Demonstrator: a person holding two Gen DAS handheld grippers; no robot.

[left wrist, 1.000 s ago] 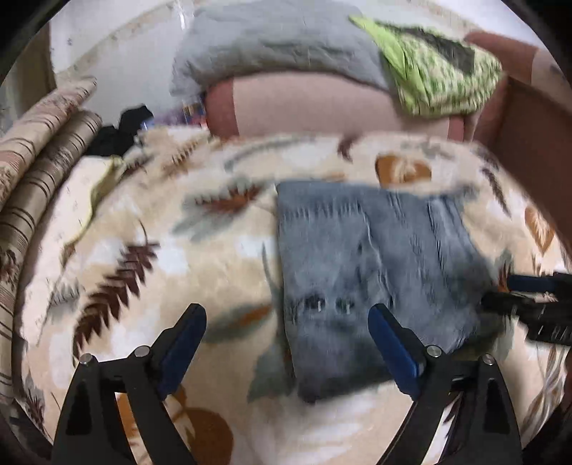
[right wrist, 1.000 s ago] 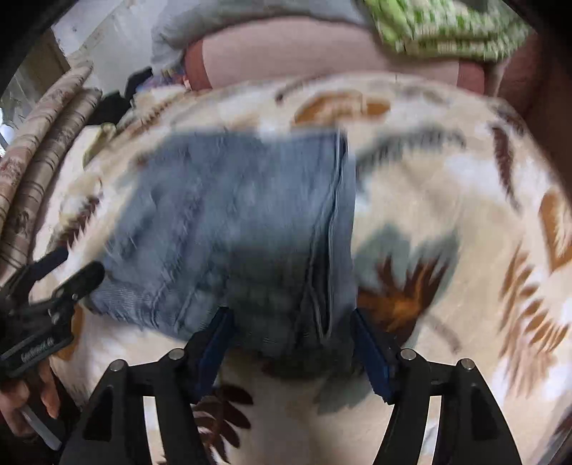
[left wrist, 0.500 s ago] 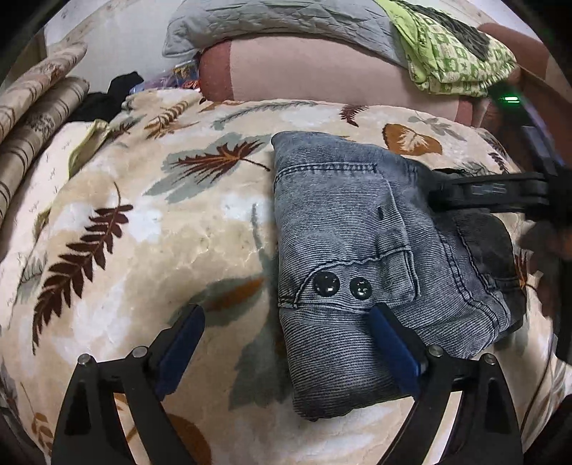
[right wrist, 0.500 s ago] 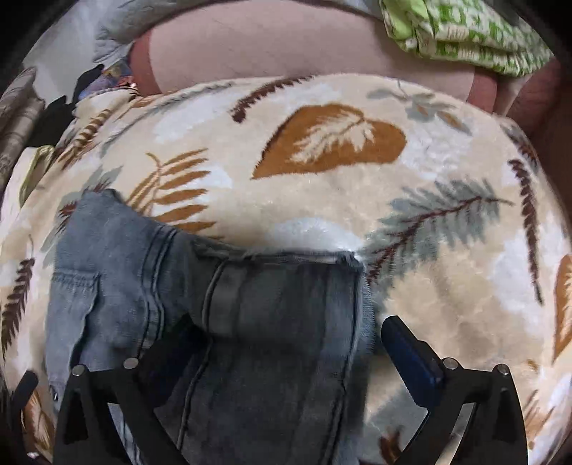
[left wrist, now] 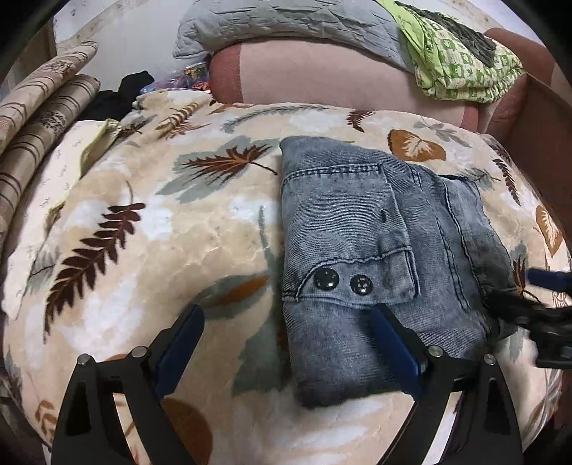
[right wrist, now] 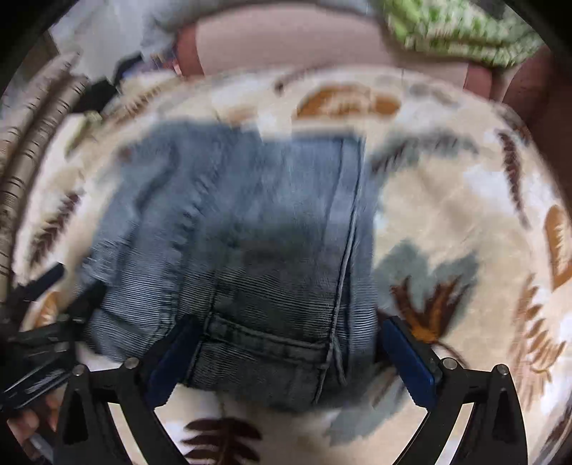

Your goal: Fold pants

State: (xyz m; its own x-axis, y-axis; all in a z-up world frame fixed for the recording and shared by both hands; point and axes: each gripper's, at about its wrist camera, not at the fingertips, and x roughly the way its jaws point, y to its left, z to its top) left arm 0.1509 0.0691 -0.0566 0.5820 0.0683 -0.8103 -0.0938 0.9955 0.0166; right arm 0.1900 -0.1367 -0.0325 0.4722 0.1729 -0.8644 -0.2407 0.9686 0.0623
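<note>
Grey-blue denim pants (left wrist: 375, 243) lie folded into a compact rectangle on a leaf-patterned blanket (left wrist: 150, 229); a pocket flap with two dark snaps faces up. My left gripper (left wrist: 286, 343) is open and empty, hovering over the near-left corner of the fold. My right gripper (right wrist: 291, 352) is open, its fingers straddling the near edge of the pants (right wrist: 257, 243) without holding them; this view is blurred. The right gripper also shows at the right edge of the left wrist view (left wrist: 543, 307).
A pink cushion (left wrist: 321, 71) with a grey quilt (left wrist: 286, 25) and green patterned cloth (left wrist: 461, 60) lies behind the blanket. Striped rolled fabric (left wrist: 39, 118) sits at the left. A brown furniture edge (left wrist: 543, 121) stands at the right.
The right gripper pulled back from the far side of the pants to their near right edge. The left gripper stayed put. The pants lie as before.
</note>
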